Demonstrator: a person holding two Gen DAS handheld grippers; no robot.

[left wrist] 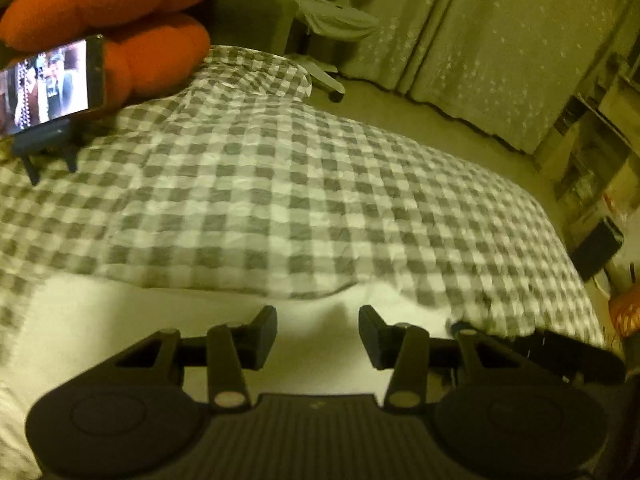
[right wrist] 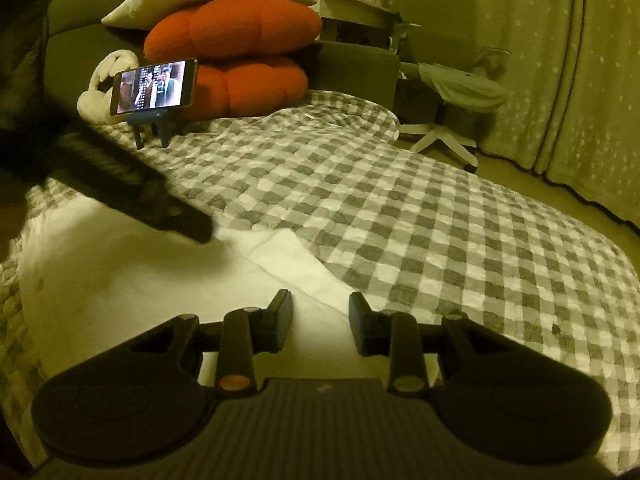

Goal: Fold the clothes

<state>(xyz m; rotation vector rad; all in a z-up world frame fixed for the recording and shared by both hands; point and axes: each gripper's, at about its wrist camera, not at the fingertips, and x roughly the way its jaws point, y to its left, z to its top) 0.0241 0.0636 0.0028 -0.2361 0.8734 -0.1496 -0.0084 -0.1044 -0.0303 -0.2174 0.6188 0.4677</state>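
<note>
Ribbed black left claw (left wrist: 318,334) and right claw (right wrist: 320,322) both released over smooth white garment (right wrist: 132,276), crinkled gingham bedspread (right wrist: 420,224)

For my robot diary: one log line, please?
left gripper: open, empty | right gripper: open, empty | white cloth: on checked bed

Each tool (left wrist: 318,336) (right wrist: 320,322) is matte black: ribbed central housing, two round side discs, angular linkage arms with pale pivot caps.
</note>
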